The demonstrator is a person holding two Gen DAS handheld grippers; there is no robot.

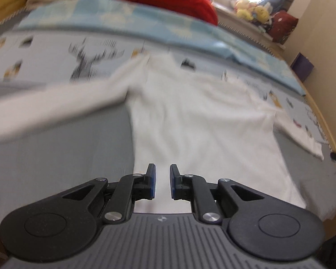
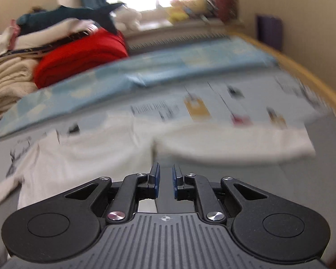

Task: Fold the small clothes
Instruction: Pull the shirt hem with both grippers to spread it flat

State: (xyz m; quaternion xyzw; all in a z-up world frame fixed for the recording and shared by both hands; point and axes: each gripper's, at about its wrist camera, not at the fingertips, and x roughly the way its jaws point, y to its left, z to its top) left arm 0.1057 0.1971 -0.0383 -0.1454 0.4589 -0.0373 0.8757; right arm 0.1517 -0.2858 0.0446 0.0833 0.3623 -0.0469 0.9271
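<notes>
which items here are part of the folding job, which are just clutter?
Job:
white long-sleeved top, spread on the grey mat
left gripper and right gripper, both slightly open, holding nothing

Lying about:
red blanket
cream bedding pile
light blue sheet
soft toys on the windowsill

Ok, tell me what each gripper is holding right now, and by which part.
Nothing is held. The left gripper and the right gripper both show a narrow empty gap between their jaws, above the white garment lying spread on the bed.
</notes>
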